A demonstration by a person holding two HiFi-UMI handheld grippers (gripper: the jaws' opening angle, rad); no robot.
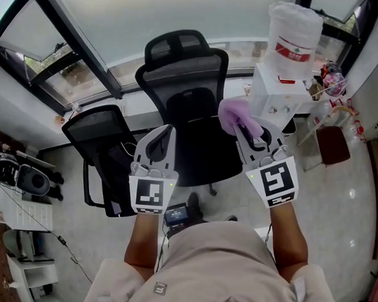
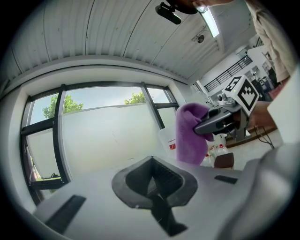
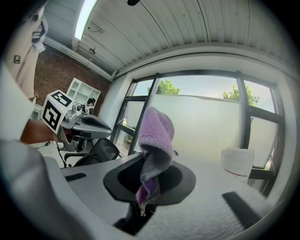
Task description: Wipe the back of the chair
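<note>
1. Nearest the person, on the near-left side of the chair point(image 1: 196, 138), the left gripper point(image 1: 163, 135) has its jaws drawn together with nothing between them. It points toward the seat's left edge and touches nothing that the pictures show.
2. On the chair's near-right side, the right gripper point(image 1: 243, 128) is clamped on a purple cloth point(image 1: 234, 112). Its own view shows the cloth point(image 3: 154, 136) pinched low in the jaws, with the fluffy bulk standing above them.
3. The cloth hangs over the right edge of the seat, short of the chair back point(image 1: 183, 72), and seems to lie clear of it.
4. The chair back, the surface to be wiped, stands upright beyond the seat with its headrest point(image 1: 175, 46) above, facing the person. The dark mesh shows no streak, damp patch or dust either way.
5. Judgement: a cloth gripped and held off the back fits either an approach to the mesh or a lift-off after a pass. The pictures do not settle which.
6. A second chair point(image 1: 99, 134) stands to the left of the main chair.
7. Beyond both chairs is the window point(image 1: 151, 14).
</note>
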